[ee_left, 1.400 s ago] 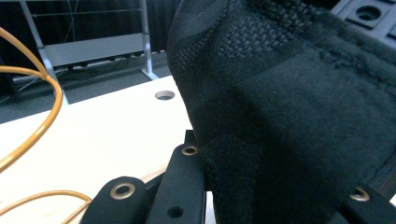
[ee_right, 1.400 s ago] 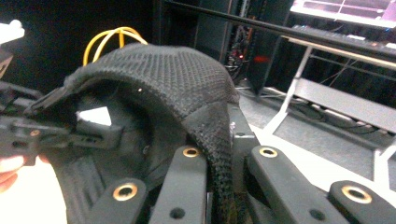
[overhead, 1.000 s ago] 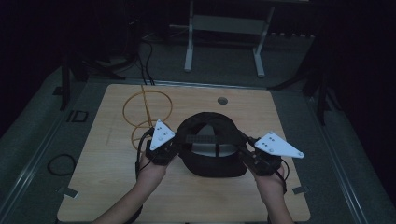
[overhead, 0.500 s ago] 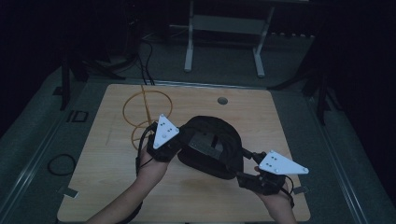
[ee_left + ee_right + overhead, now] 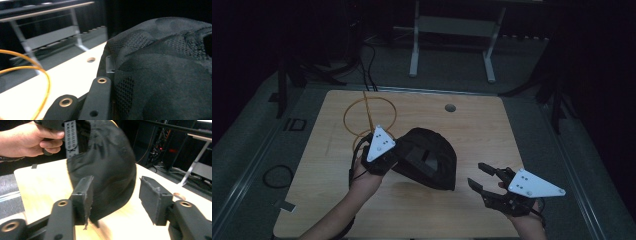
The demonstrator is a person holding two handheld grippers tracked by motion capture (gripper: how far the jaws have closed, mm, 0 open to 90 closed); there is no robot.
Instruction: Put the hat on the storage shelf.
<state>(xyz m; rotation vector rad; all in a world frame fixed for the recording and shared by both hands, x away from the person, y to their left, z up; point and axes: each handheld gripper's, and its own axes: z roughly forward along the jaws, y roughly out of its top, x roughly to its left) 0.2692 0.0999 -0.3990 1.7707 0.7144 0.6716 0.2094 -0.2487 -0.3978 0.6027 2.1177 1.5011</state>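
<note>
1. High view: cap tilted on desk, its rim clenched in left tool to steady it.
2. Right tool released, jaws just closing partway on nothing, well apart from cap.
3. Orange cable loops behind.

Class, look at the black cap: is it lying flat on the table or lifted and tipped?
Lifted and tipped. The left tool grips the black cap at its edge; only its lower edge meets the table.
</note>
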